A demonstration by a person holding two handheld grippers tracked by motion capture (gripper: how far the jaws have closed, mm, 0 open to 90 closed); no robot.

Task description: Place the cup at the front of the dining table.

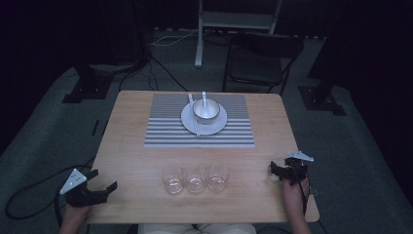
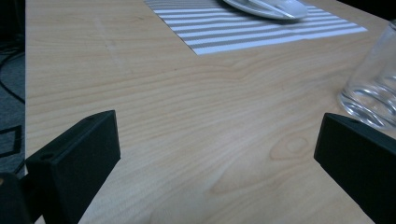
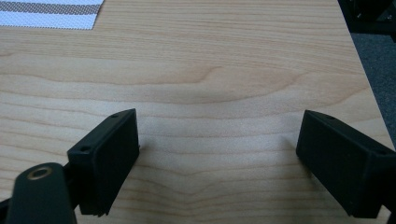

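Three clear glasses stand in a row near the table's front edge: left [image 1: 173, 179], middle [image 1: 195, 179], right [image 1: 217, 177]. Farther back, a striped placemat [image 1: 165, 131] carries a white plate [image 1: 187, 122] with a metal bowl [image 1: 206, 110], a spoon [image 1: 204, 97] and chopsticks [image 1: 196, 126]. My left gripper [image 1: 104, 179] is open at the front left corner, with nothing between its jaws. In the left gripper view, the left gripper [image 2: 217, 140] has a glass [image 2: 373, 93] just beyond its right jaw. My right gripper [image 1: 278, 168] is open over the right side; in its own view the right gripper [image 3: 217, 154] frames bare wood.
The wooden table [image 1: 131, 161] drops off close to both grippers at its side edges. A dark chair [image 1: 258, 63] and a white stand [image 1: 234, 19] are behind the table. Cables [image 1: 29, 195] trail over the floor on the left.
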